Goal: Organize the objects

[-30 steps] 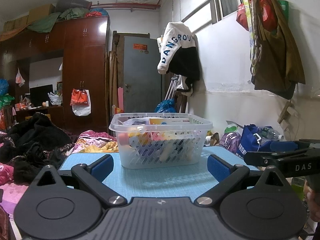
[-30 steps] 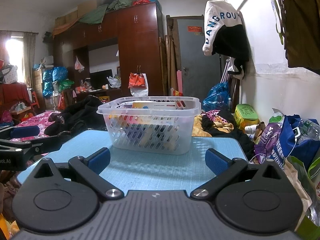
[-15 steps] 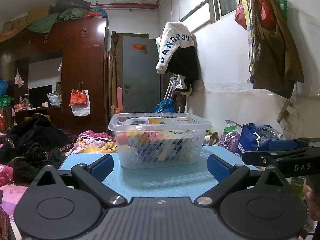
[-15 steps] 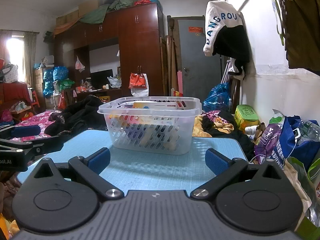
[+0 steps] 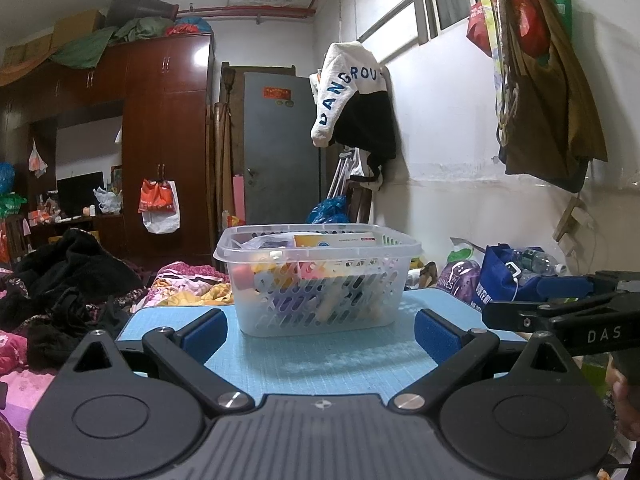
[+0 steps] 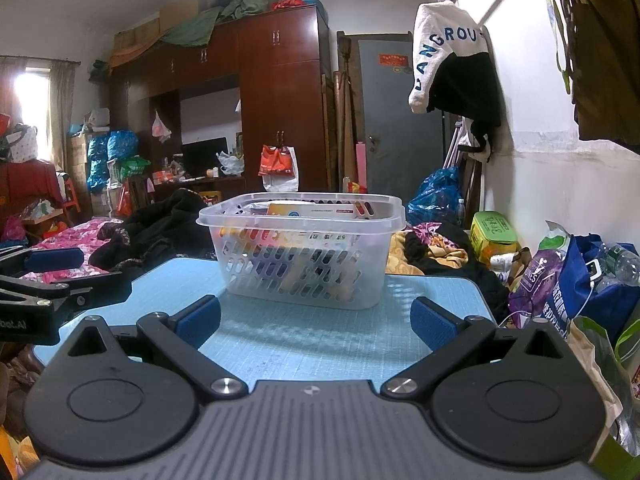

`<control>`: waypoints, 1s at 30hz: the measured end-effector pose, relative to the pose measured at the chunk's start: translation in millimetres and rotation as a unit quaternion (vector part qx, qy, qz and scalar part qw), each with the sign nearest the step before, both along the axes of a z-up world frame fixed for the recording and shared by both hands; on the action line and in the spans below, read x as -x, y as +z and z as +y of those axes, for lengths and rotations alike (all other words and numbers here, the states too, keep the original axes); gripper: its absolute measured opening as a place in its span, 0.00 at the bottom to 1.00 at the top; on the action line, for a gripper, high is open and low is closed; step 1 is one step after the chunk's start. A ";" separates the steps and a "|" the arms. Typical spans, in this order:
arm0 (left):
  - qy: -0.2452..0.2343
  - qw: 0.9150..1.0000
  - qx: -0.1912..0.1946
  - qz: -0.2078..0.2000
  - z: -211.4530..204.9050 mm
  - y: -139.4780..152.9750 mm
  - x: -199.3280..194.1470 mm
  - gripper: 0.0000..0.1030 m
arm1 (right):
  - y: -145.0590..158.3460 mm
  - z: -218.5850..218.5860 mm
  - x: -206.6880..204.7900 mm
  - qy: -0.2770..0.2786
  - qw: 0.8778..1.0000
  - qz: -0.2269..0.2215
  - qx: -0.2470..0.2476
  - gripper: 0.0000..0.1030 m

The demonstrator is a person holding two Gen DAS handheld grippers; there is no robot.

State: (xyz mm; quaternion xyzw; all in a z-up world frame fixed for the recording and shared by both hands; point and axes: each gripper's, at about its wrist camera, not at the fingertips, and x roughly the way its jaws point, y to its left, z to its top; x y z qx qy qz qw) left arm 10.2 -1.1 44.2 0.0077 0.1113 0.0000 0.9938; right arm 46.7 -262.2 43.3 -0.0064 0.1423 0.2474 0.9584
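Observation:
A clear plastic basket (image 5: pixel 320 304) with a slotted wall stands on the blue mat (image 5: pixel 328 360) at the table's far middle. It also shows in the right wrist view (image 6: pixel 304 276). It holds several boxes and small packets; a yellow and white box (image 5: pixel 332 240) lies on top. My left gripper (image 5: pixel 322 330) is open and empty, low over the mat, short of the basket. My right gripper (image 6: pixel 314 320) is open and empty, at about the same distance. Each gripper shows at the edge of the other's view: the right one (image 5: pixel 560 312) and the left one (image 6: pixel 52 280).
The mat (image 6: pixel 312 344) ends just behind the basket. Dark clothes (image 5: pixel 68 280) and bedding lie beyond on the left. Bags (image 6: pixel 580 280) crowd the floor by the right wall. Jackets and bags hang on that wall (image 5: pixel 540 80).
Both grippers have drifted only slightly; the basket sits a touch further left in the left wrist view. Nothing was grasped or released.

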 end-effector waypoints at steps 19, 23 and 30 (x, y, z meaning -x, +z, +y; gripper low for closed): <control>-0.001 1.000 -0.001 -0.001 -1.6 -1.7 -0.6 0.98 | -1.2 -1.5 -1.6 0.001 1.000 -0.002 0.002 1.00; -0.001 1.000 0.000 0.000 -1.4 -1.6 -0.5 0.98 | -1.2 -2.0 -2.2 0.002 1.000 -0.003 0.002 1.00; -0.002 1.000 -0.001 0.000 -2.5 -2.7 -0.7 0.98 | -1.3 -0.7 -1.2 0.002 1.000 -0.003 0.002 1.00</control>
